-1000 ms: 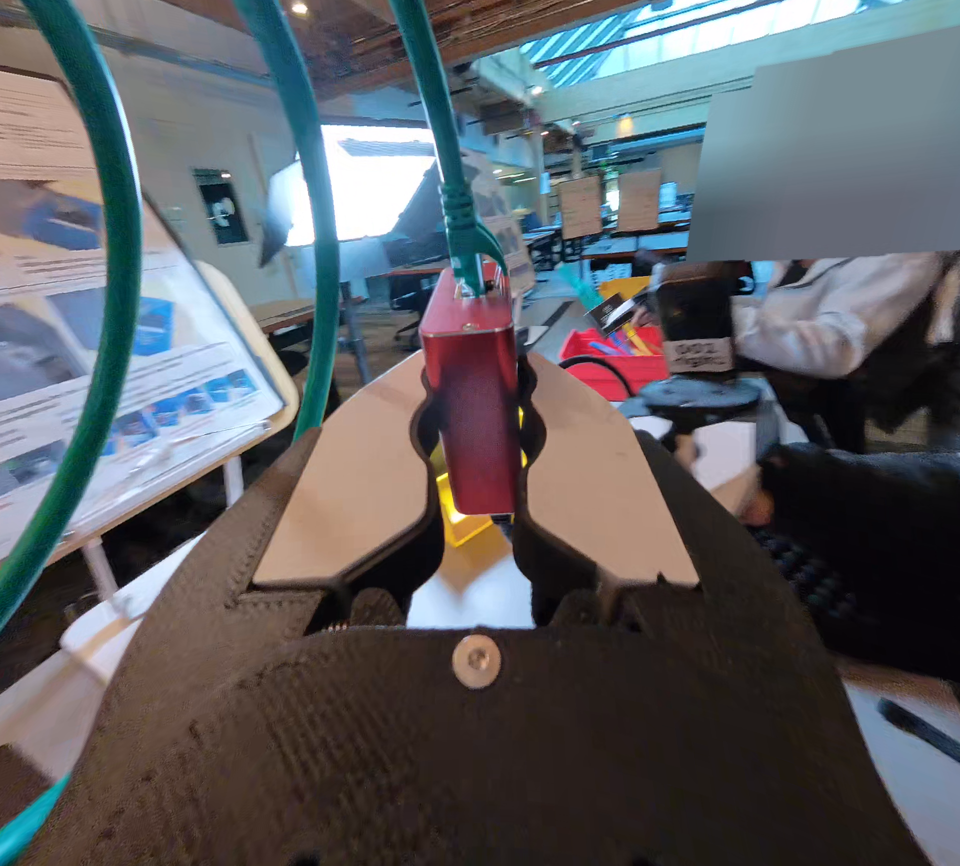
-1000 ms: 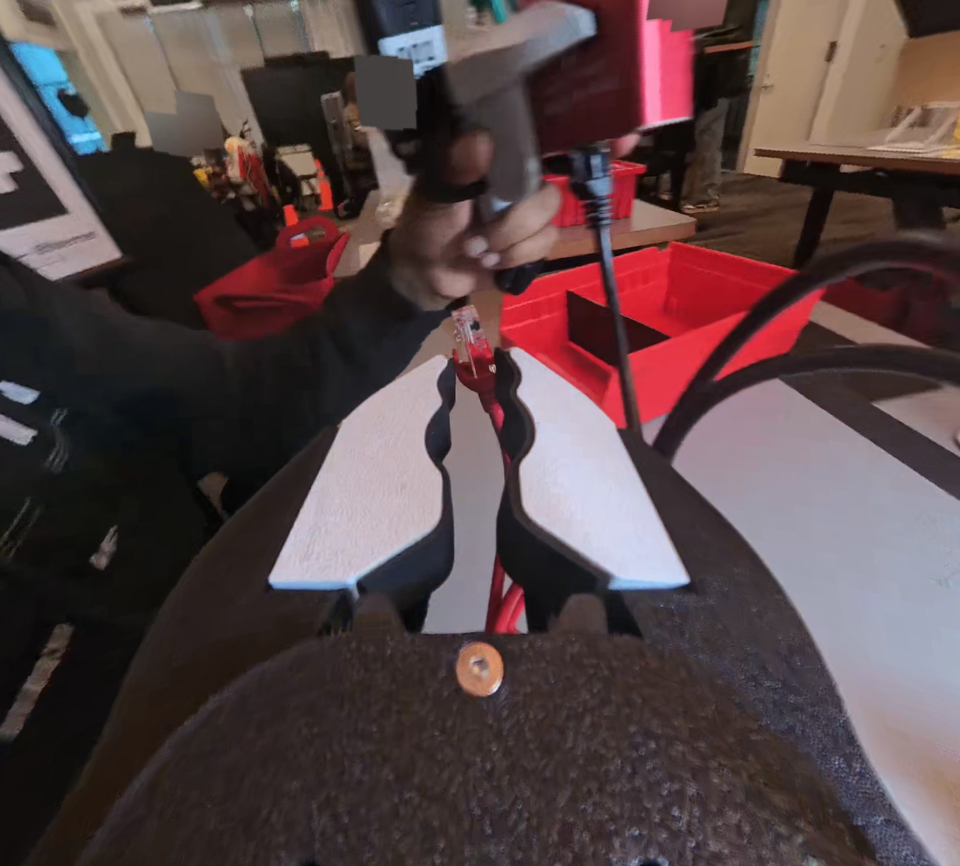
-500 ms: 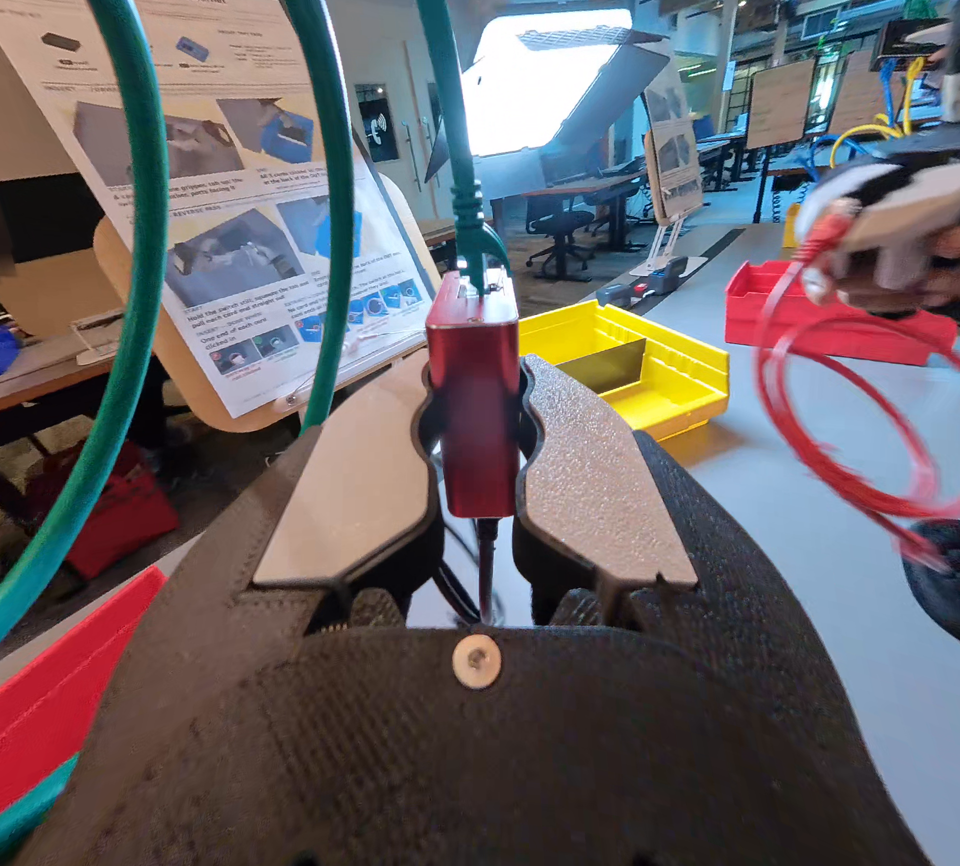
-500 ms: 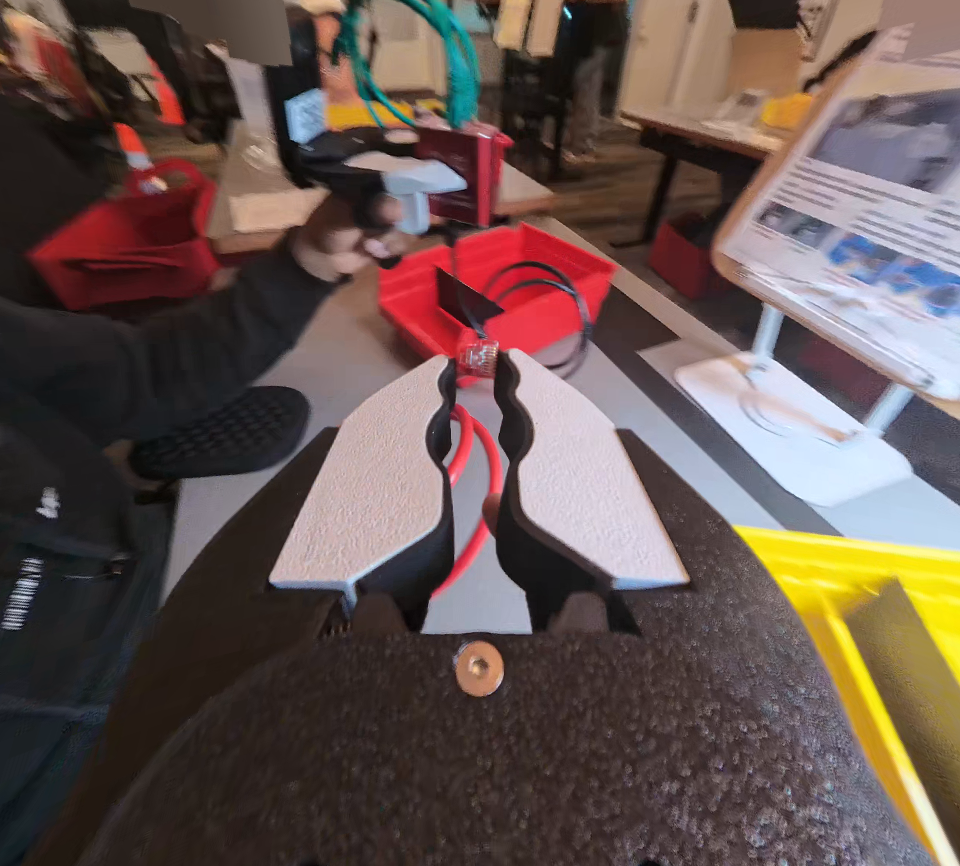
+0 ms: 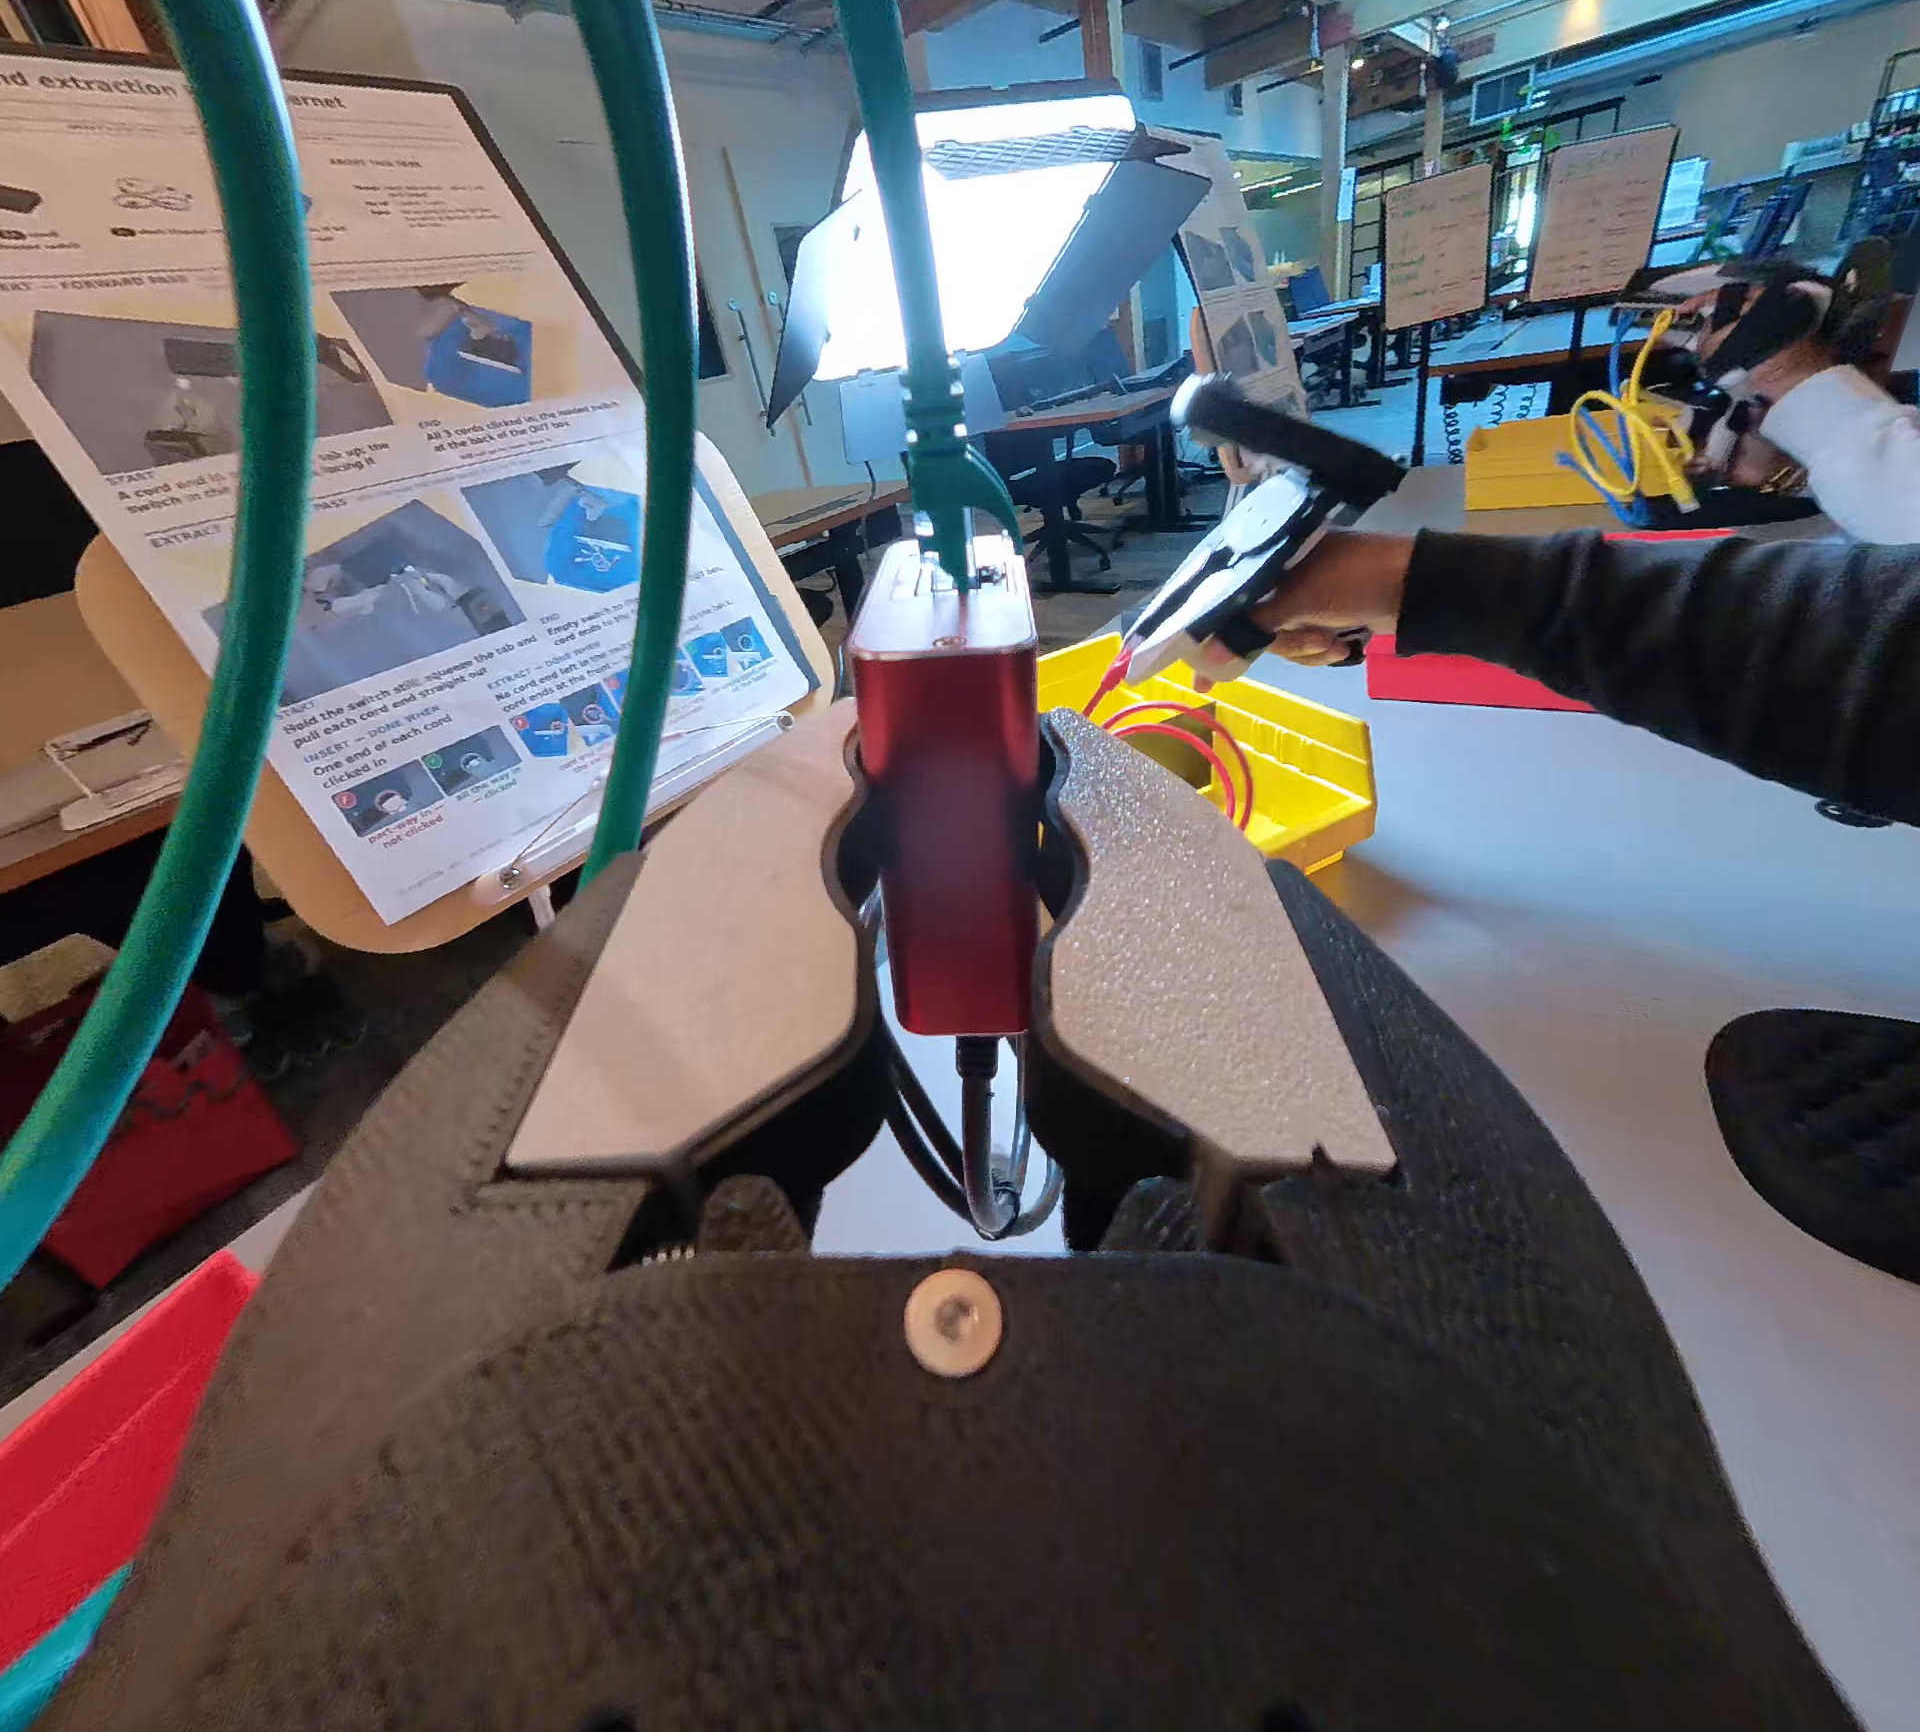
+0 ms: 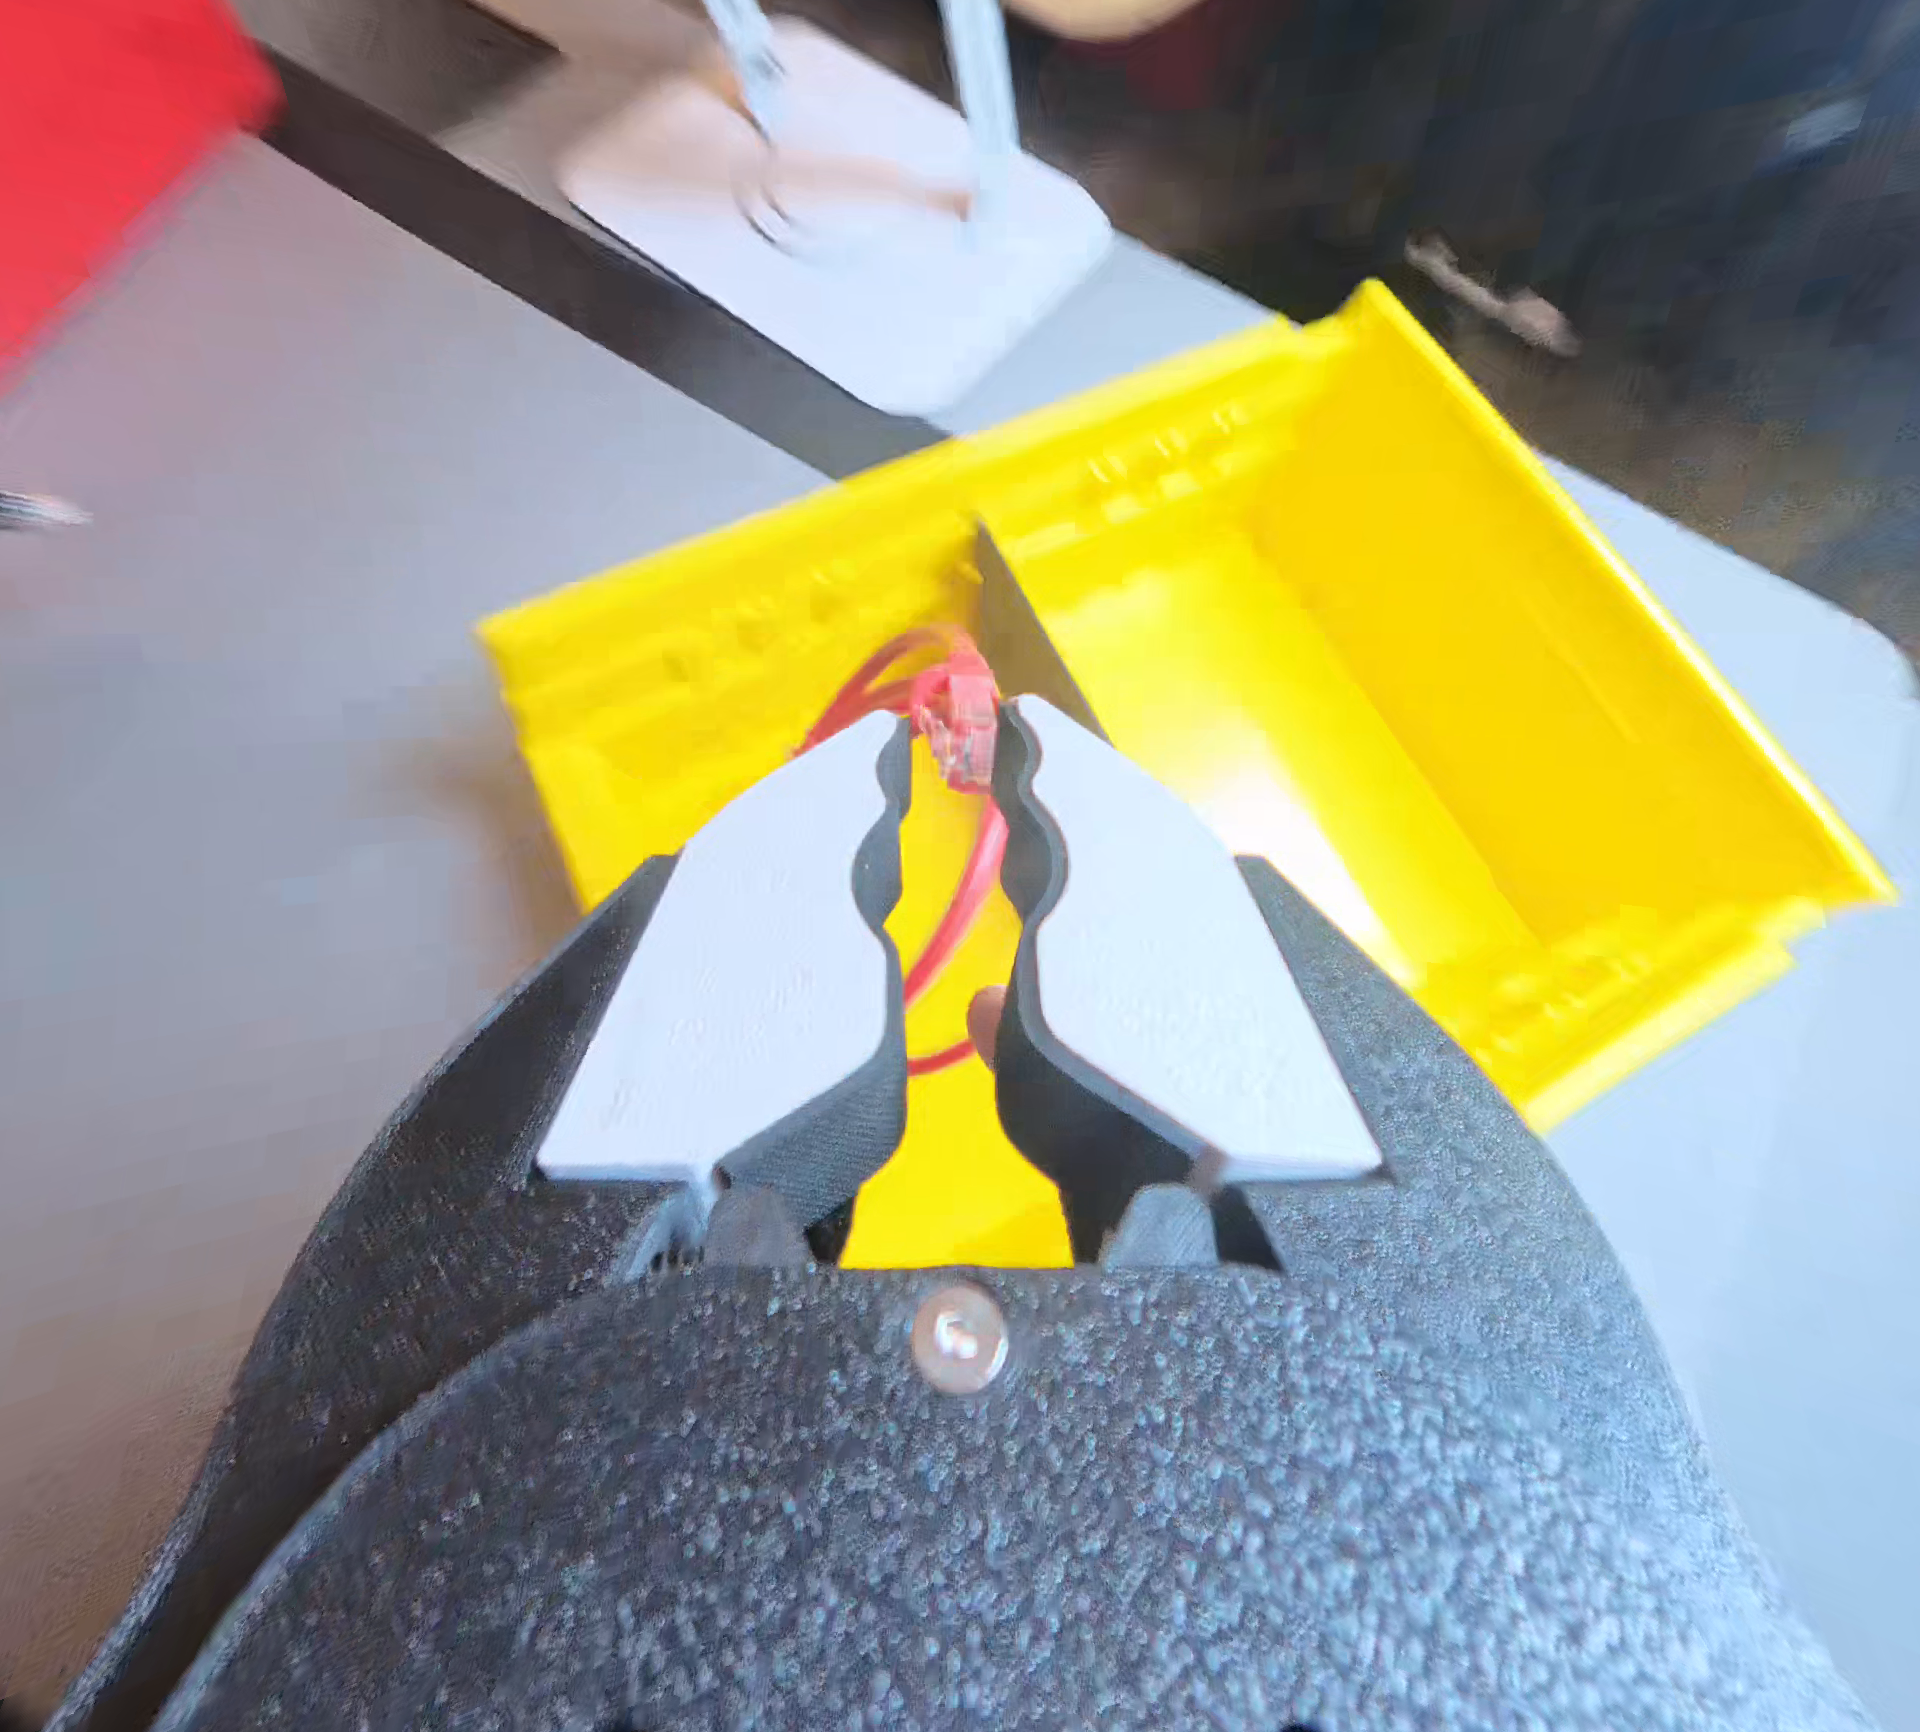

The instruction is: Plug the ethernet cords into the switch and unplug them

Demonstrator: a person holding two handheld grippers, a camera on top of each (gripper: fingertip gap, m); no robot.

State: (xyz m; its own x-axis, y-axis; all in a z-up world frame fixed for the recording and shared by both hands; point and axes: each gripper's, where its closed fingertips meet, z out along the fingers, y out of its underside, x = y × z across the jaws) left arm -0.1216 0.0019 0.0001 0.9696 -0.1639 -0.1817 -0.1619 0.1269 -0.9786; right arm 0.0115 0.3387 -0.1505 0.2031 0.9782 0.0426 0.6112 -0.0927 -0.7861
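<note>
**Red cord going in the yellow bin, green cord still plugged**

Left side first. Green cord (image 5: pixel 883 124) loops wide across the left wrist view; one end is seated in a port on the top face of the red switch (image 5: pixel 951 809). Instruction board (image 5: pixel 416 539) stands behind it on a stand. Left tool (image 5: pixel 948 851) is clamped on the switch body and holds it upright above the table (image 5: pixel 1558 903), ports facing away from the camera. A black lead hangs out of the switch's bottom end.

Middle/right: yellow bin (image 6: pixel 1558 695) sits on the table with a divider across it. Right tool (image 6: pixel 951 752) is over the near compartment. Its jaws look slightly parted around the red cord (image 6: pixel 961 732); the plug sits at the fingertips and the cable trails into the bin. Frame is blurred, so I cannot tell if it is still pinched or already released. Left wrist view shows the same: the tool nose-down at the bin with the red loop below it.

Status, my read:
- Red cord: out of the switch, drop-off in hand.
- Green cord: still in, needs unplugging.
- Other cords: none visible here, can't say.
- Red bin edge at far left of both views, contents not visible.
</note>
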